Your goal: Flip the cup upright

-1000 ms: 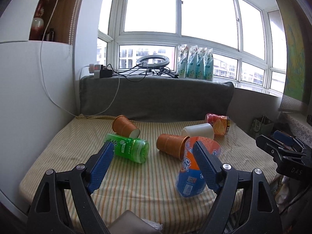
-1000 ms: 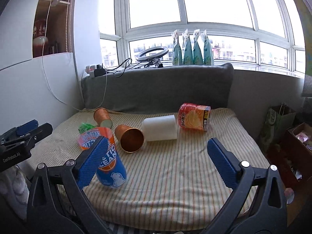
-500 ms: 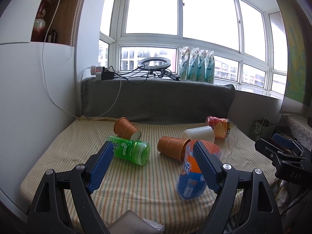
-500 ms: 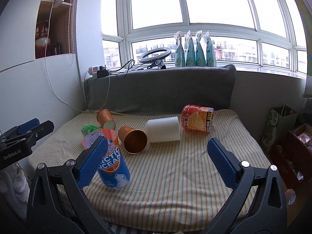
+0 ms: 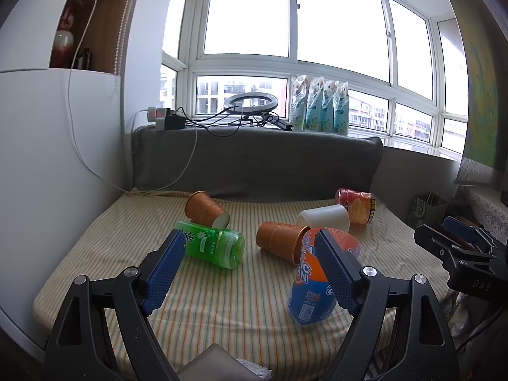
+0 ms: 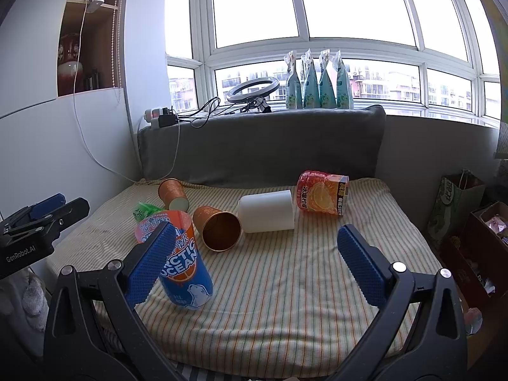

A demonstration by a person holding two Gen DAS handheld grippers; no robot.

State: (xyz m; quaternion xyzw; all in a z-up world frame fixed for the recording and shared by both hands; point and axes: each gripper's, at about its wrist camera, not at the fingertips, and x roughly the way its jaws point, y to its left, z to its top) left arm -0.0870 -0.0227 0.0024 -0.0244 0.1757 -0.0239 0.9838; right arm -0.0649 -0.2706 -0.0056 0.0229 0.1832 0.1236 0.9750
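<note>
- The blue cup (image 6: 185, 270) stands near the front edge of the striped mat (image 6: 285, 285), mouth up but leaning a little. I judge it already flipped, and the soft mat may explain the lean.
- The left gripper (image 5: 250, 273) hangs above the front of the mat with its fingers wide apart and nothing between them. In its view the blue cup (image 5: 312, 289) shows behind the right finger, not held.
- The right gripper (image 6: 254, 263) is also spread wide and empty. The blue cup is just beside its left finger; whether they touch I cannot tell.
- Five cups lie on their sides, probably waiting for their turn:
- two brown cups, one at the back (image 6: 173, 193) and one in the middle (image 6: 217, 228) with its mouth toward the right camera;
- one white cup (image 6: 266, 211), just beside the middle brown one;
- one red-orange cup (image 6: 322, 197), behind the white one;
- one green cup (image 5: 214, 244), at the left, touching the back brown cup.
- So six cups in all: one upright, five lying.
- On the sill stand four pouches (image 6: 317, 82) and one ring light (image 6: 252, 90).
</note>
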